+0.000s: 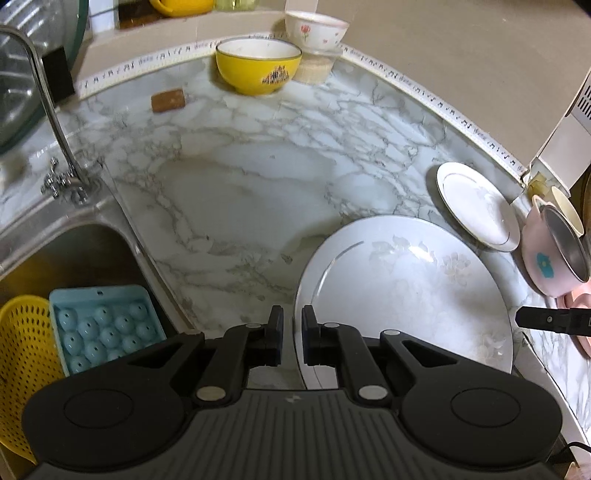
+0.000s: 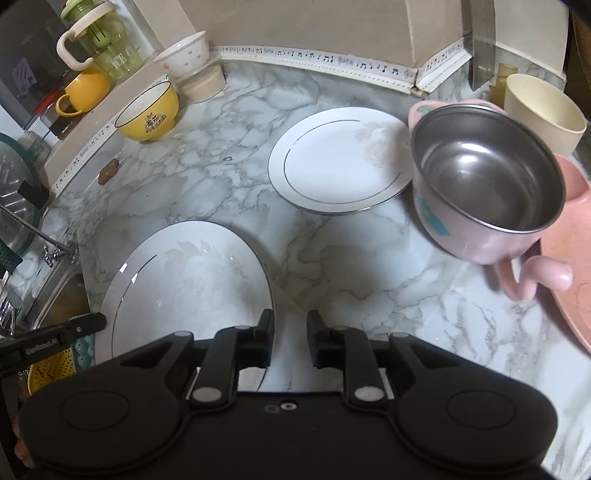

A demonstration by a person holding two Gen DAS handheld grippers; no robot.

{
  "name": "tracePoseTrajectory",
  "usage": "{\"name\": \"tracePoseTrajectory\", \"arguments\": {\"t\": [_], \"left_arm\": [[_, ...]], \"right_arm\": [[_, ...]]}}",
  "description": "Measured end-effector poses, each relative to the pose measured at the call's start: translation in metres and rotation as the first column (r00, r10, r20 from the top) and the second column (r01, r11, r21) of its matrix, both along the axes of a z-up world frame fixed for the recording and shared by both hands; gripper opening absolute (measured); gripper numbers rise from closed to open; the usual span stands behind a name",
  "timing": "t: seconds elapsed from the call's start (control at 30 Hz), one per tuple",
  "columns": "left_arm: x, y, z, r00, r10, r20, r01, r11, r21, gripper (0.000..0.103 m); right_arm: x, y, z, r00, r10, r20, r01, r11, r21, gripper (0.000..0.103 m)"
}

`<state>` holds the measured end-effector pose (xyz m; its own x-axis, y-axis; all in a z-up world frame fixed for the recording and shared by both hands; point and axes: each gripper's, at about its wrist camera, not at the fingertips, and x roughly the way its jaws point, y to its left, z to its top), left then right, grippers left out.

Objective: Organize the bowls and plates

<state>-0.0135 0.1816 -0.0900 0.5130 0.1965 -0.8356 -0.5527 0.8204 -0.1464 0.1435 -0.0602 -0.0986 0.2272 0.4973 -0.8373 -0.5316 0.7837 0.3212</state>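
Large plate point(image 1: 406, 291) clamped at its rim by left gripper point(image 1: 292, 325).
Tilted, face rightward of jaws; right gripper point(image 2: 291, 334) narrowly parted, empty.

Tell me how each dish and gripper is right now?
big plate: empty, rim held by left gripper
left gripper: shut on big plate
right gripper: open, empty
small plate: flat on counter, empty
pink bowl: tilted, empty
yellow bowl: upright

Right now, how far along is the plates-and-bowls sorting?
Early. Nothing looks stacked yet. In hand: the left hand-held gripper is shut on the large plate's rim; the right hand-held gripper holds nothing. Left: small plate, yellow bowl, white flowered bowl and pink steel-lined bowl sit scattered, the last tilted.
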Motion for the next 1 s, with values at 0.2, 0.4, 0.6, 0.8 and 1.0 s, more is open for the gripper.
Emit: {"name": "tracePoseTrajectory", "arguments": {"t": [0.2, 0.4, 0.6, 0.8, 1.0], "left_arm": [[0.001, -0.002, 0.017, 0.999, -0.041, 0.03, 0.04, 0.998, 0.04, 0.009], [0.013, -0.01, 0.034, 0.992, -0.096, 0.076, 0.092, 0.994, 0.062, 0.024], [0.03, -0.022, 0.053, 0.98, -0.144, 0.135, 0.13, 0.986, 0.107, 0.057], [0.056, -0.032, 0.065, 0.965, -0.209, 0.157, 0.186, 0.972, 0.146, 0.062], [0.088, -0.036, 0.071, 0.95, -0.26, 0.175, 0.237, 0.961, 0.143, 0.076]], "right_arm": [[-0.003, -0.003, 0.012, 0.999, -0.009, 0.05, 0.01, 1.0, -0.008, 0.03], [-0.004, -0.007, 0.029, 0.994, -0.027, 0.107, 0.027, 1.0, -0.002, 0.041], [-0.002, -0.014, 0.042, 0.987, -0.05, 0.155, 0.05, 0.999, 0.007, 0.053], [0.0, -0.02, 0.057, 0.977, -0.079, 0.196, 0.074, 0.997, 0.03, 0.076], [0.005, -0.019, 0.064, 0.967, -0.112, 0.227, 0.111, 0.994, 0.02, 0.094]]}}
